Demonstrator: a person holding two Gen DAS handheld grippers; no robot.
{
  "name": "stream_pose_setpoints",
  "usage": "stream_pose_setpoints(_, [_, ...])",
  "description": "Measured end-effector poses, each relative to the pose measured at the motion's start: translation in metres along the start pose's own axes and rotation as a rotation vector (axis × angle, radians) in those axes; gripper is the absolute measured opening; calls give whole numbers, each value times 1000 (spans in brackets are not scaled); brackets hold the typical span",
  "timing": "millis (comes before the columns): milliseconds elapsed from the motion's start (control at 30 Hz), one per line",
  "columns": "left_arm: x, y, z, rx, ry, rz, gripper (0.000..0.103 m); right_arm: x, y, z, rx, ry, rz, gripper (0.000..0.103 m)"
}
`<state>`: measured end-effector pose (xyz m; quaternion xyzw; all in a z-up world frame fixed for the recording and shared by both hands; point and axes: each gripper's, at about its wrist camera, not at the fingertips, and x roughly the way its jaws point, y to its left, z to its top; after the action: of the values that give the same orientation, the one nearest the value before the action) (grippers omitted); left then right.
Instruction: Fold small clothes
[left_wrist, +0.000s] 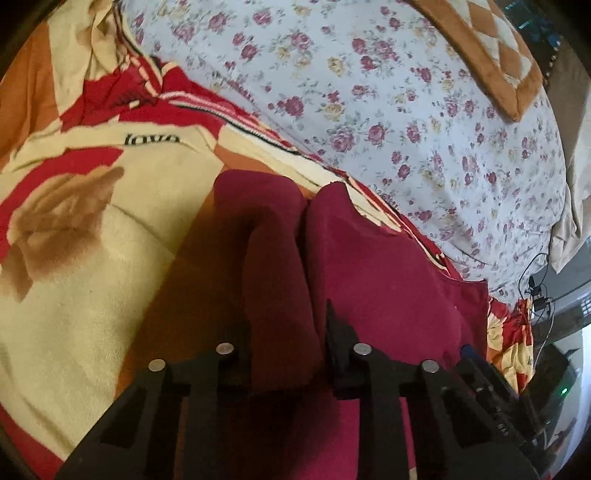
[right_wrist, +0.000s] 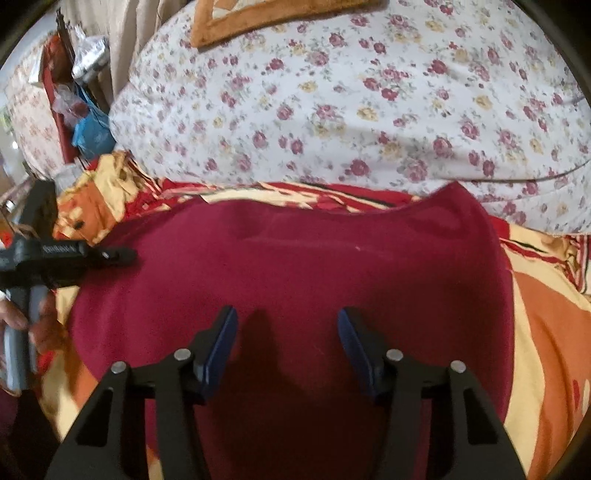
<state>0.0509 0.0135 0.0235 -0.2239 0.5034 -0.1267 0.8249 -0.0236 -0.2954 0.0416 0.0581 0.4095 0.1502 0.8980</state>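
A maroon garment (right_wrist: 295, 266) lies spread on a red, cream and orange blanket (right_wrist: 546, 332). In the left wrist view my left gripper (left_wrist: 286, 314) is shut on a bunched fold of the maroon garment (left_wrist: 388, 266), which rises between the fingers and hides the left finger's tip. In the right wrist view my right gripper (right_wrist: 288, 321) is open and empty just above the garment's near part. The left gripper (right_wrist: 110, 254) also shows there at the garment's left edge, held by a hand.
A white flowered bedsheet (right_wrist: 351, 110) covers the bed beyond the blanket (left_wrist: 92, 240). A brown-bordered quilt (left_wrist: 491, 62) lies at the far end. Cables and dark devices (left_wrist: 539, 295) sit off the bed's right side. Clutter and a blue bag (right_wrist: 92, 129) stand at far left.
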Motion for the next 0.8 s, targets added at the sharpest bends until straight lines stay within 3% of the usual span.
stream_pose_setpoints(100, [-6, -5, 2, -3, -10, -13, 13, 0, 4, 10, -2, -17, 9, 58])
stream_pose_setpoints(267, [-18, -20, 4, 16, -16, -37, 12, 22, 4, 23, 25, 2, 22, 27])
stream_pose_setpoints(300, [-21, -24, 5, 19, -14, -43, 12, 29, 2, 23, 37, 19, 19, 26])
stream_pose_setpoints(367, [-27, -36, 4, 32, -12, -59, 12, 45, -3, 19, 66, 75, 18, 25])
stream_pose_setpoints(700, [-47, -150, -9, 213, 18, -147, 11, 39, -37, 15, 249, 48, 168, 22])
stream_pose_setpoints(733, [-44, -161, -11, 231, 25, -154, 11, 35, -42, 15, 284, 40, 185, 25])
stream_pose_setpoints(800, [-36, -184, -18, 268, 42, -165, 11, 21, -65, 11, 421, -7, 240, 42])
